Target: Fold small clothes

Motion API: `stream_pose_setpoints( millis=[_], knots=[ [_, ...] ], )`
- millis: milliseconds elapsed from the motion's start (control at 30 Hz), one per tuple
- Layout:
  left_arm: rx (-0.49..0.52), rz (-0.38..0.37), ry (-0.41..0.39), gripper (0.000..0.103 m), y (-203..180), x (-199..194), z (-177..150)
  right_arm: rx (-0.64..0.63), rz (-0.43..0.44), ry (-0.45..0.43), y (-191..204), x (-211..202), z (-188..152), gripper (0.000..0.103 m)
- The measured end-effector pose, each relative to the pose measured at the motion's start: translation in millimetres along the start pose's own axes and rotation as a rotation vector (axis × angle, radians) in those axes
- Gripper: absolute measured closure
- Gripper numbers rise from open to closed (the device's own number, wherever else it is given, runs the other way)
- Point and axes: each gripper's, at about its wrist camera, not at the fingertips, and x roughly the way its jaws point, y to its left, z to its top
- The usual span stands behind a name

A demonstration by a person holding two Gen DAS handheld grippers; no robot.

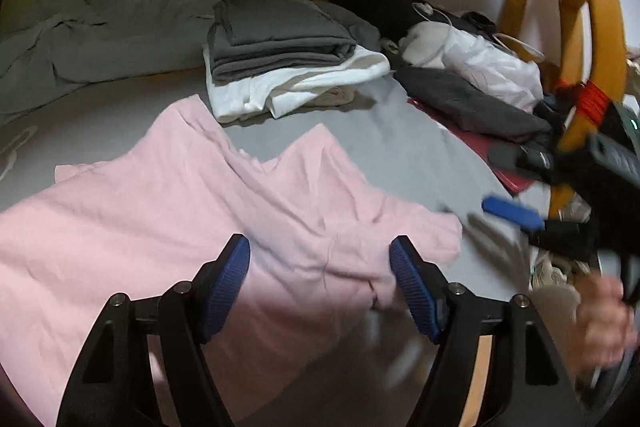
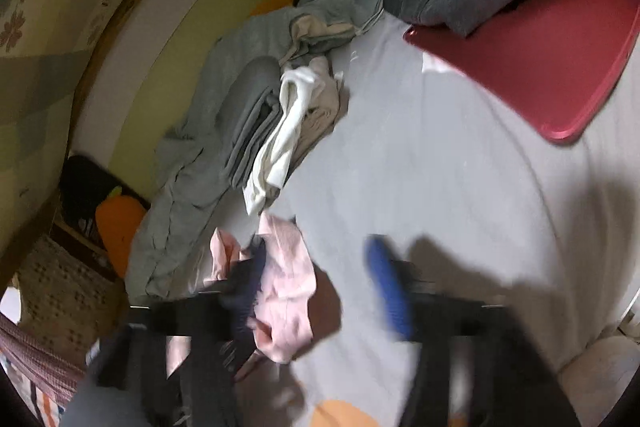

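Observation:
A pink garment lies spread and wrinkled on the grey bed sheet. My left gripper is open just above the garment's near part, its blue pads wide apart. My right gripper is open and blurred by motion; it also shows at the right in the left wrist view, beyond the garment's right edge. In the right wrist view a bunched edge of the pink garment lies by its left finger, not pinched.
A stack of folded grey and white clothes sits behind the pink garment. Loose dark and white clothes and a red flat case lie at the right. A rumpled grey blanket is at the back left. A wooden frame stands at the right.

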Motion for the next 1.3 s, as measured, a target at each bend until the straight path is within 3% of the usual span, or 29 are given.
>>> stream_pose_setpoints(
  millis=[33,67,200,267,300,367,400,533,600,667,800,900,967,1200,1300],
  knots=[
    [-0.022,-0.009,-0.020,0.061,3.0,-1.2,2.0,-0.009,0.014,0.019,-1.9,2.9,-2.5,0.040],
    [-0.059,-0.007,-0.044,0.094,9.1,-2.5,3.9,-0.011,0.024,0.033,-3.2,3.2,-4.6,0.040],
    [-0.253,-0.135,-0.161,0.094,37.6,-21.1,14.0,0.011,0.016,0.041,-8.2,7.7,-2.6,0.040],
    [-0.270,-0.163,-0.145,0.093,43.6,-23.1,25.8,0.014,0.018,0.041,-8.6,9.5,-2.7,0.040],
    [-0.241,-0.172,-0.100,0.093,42.8,-17.7,32.0,0.010,0.017,0.043,-7.4,11.6,-3.0,0.040],
    [-0.142,-0.206,0.034,0.070,33.7,1.0,36.6,0.006,0.021,0.046,-6.4,12.0,-1.9,0.040],
    [-0.106,-0.199,0.078,0.066,28.0,8.2,33.4,0.007,0.026,0.048,-6.1,11.9,-1.2,0.040],
    [0.020,-0.146,-0.044,0.056,-0.5,-21.5,15.6,0.026,0.029,0.050,-7.9,12.8,0.5,0.040],
    [0.113,-0.155,-0.073,0.056,-17.1,-43.9,7.1,0.033,0.017,0.036,-10.1,9.7,2.3,0.040],
    [0.189,-0.126,-0.010,0.057,-27.1,-52.9,0.5,0.027,0.004,0.018,-10.2,5.3,4.4,0.040],
    [0.132,-0.165,0.138,0.068,-26.1,-43.6,-8.1,-0.001,0.002,0.002,-4.1,1.1,4.5,0.040],
    [0.164,-0.046,0.220,0.073,-34.4,-19.2,-16.6,-0.029,-0.003,0.003,2.4,1.9,3.2,0.040],
    [0.143,-0.005,0.263,0.078,-32.5,-4.8,-21.4,-0.051,-0.020,-0.005,6.2,1.3,2.0,0.040],
    [0.188,-0.024,0.240,0.080,-66.0,16.3,8.0,-0.030,-0.029,-0.011,-0.6,-0.4,5.7,0.040],
    [0.187,-0.082,0.171,0.080,-78.2,5.8,30.0,-0.020,-0.036,-0.040,-3.9,-7.4,9.2,0.040]
  ],
)
